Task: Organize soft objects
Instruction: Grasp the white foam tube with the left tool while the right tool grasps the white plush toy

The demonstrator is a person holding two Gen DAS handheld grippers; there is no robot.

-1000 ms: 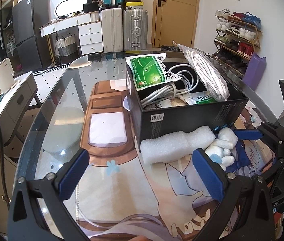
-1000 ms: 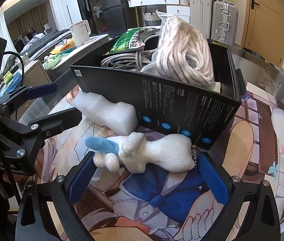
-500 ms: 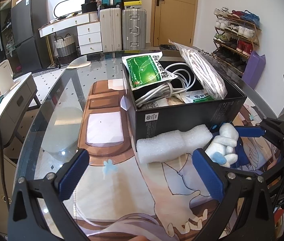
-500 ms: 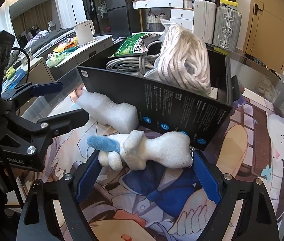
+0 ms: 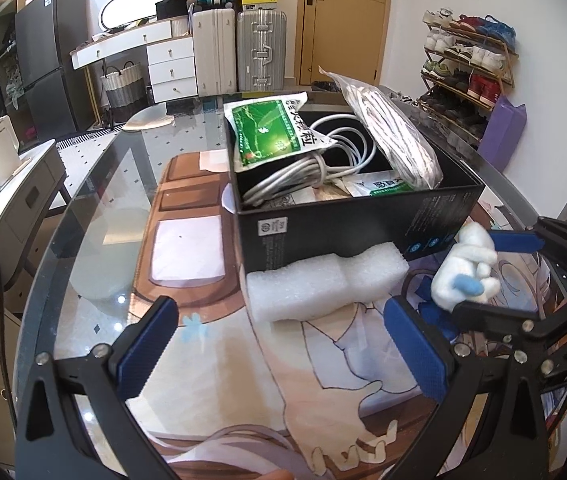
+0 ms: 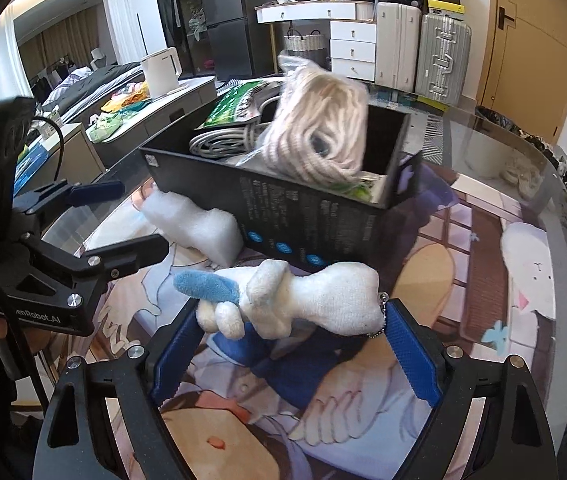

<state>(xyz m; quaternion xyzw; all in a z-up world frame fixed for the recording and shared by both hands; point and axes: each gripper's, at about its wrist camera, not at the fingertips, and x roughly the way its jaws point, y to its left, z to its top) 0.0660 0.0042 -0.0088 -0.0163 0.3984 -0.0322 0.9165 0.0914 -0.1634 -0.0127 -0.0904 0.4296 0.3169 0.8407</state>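
A white plush toy (image 6: 295,300) with a blue tip is held between the blue pads of my right gripper (image 6: 295,344), lifted just above the printed mat beside the black box (image 6: 303,216). It also shows in the left wrist view (image 5: 465,272). A white foam block (image 5: 323,284) lies on the mat against the box's front wall; it shows in the right wrist view (image 6: 199,224) too. My left gripper (image 5: 279,348) is open and empty, just in front of the foam. The black box (image 5: 347,224) holds cables, a bagged rope and green packets.
The printed mat (image 5: 211,344) covers a round glass table (image 5: 83,208). A bagged rope (image 6: 315,128) sticks up out of the box. A sideboard (image 5: 15,184) stands left of the table, a shoe rack (image 5: 467,72) at the right, suitcases (image 5: 239,48) behind.
My right gripper has narrowed onto the plush toy and raised it off the mat. My left gripper has drawn back a little from the foam and stays open.
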